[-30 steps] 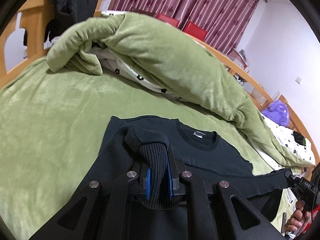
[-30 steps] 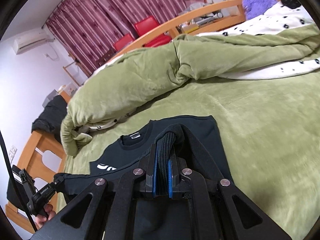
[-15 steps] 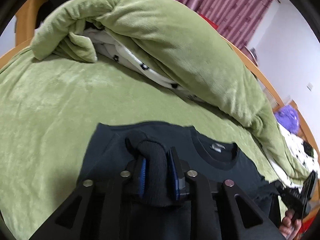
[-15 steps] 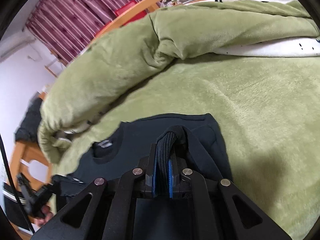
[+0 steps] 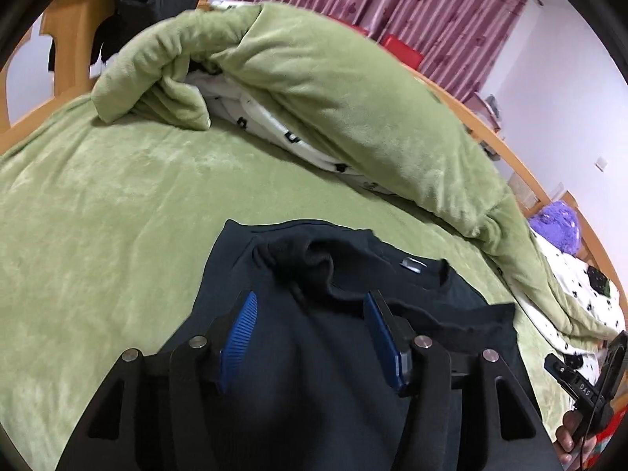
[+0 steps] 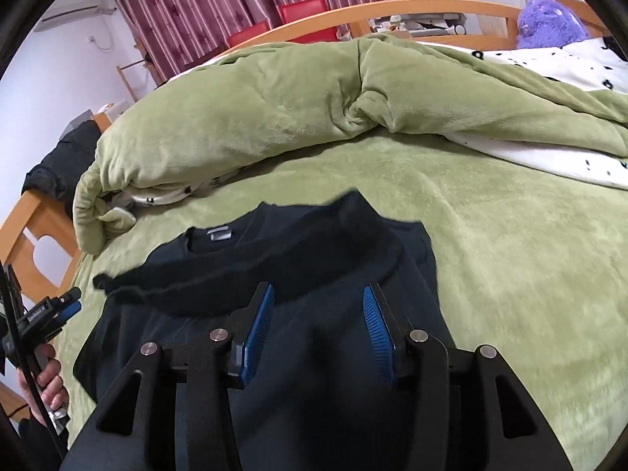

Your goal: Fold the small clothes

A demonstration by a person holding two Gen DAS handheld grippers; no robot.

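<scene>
A: Where is the black sweatshirt (image 5: pixel 314 353) lying?

B: It is lying on the green bed cover (image 5: pixel 98 216), its lower part being hidden under both tools.

A: Are the tongs gripping it?

B: No. The left gripper (image 5: pixel 310 310) is opening, and its blue pads (image 5: pixel 239 333) are pressing on nothing; a folded cuff (image 5: pixel 314 259) is lying just ahead. The right gripper (image 6: pixel 318 306) is opening too, with only loose cloth lying between its pads.

A: And the hem?

B: It is being cut off below.

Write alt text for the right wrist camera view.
The right gripper, jaws opening and empty, hangs over a black sweatshirt folded on a green bedspread. A rumpled green duvet lies behind; the left gripper shows at the left edge.
</scene>
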